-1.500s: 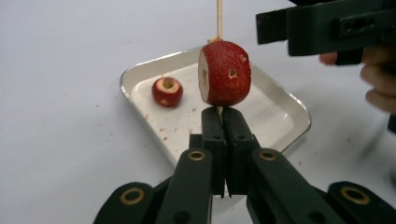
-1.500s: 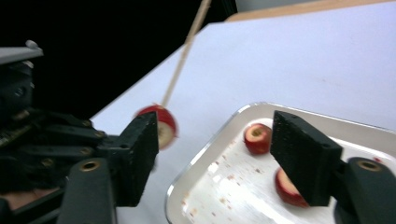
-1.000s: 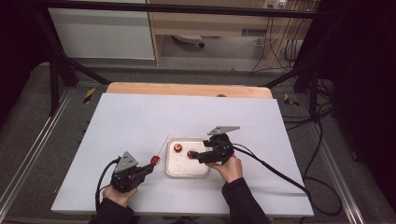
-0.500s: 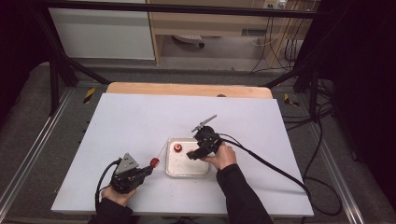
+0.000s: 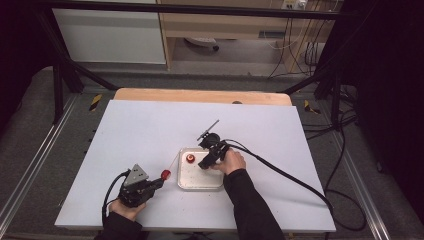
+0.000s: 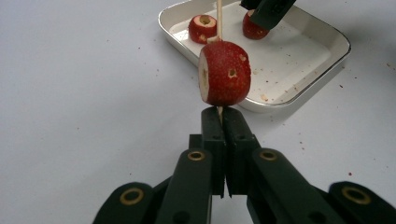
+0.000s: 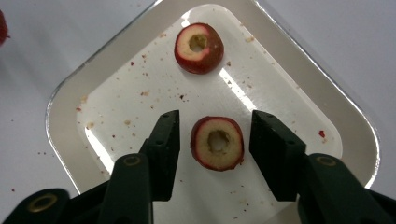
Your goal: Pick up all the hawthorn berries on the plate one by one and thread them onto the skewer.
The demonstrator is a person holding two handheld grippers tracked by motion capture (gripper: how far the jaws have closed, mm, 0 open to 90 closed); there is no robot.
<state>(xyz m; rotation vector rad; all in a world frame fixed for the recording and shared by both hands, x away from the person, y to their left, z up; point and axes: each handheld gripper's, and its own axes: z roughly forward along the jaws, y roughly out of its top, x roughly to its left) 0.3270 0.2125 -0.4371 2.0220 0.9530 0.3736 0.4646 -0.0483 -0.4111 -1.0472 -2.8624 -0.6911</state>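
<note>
My left gripper is shut on a thin wooden skewer that carries one cored red fruit just past the jaw tips. The skewer points toward a white tray. Two more cored red fruits lie in the tray. My right gripper hangs over it and its jaws have just been closing. One fruit lies between the pads with a gap on each side. The other fruit lies apart, farther in.
The tray sits near the front middle of a white tabletop with a wooden strip at its far edge. Red crumbs dot the tray floor and the table around it. A black cable trails right from the right gripper.
The right gripper has moved left over the tray and tipped down onto a fruit, with its jaws narrower than before. The left gripper and its skewer have stayed put.
</note>
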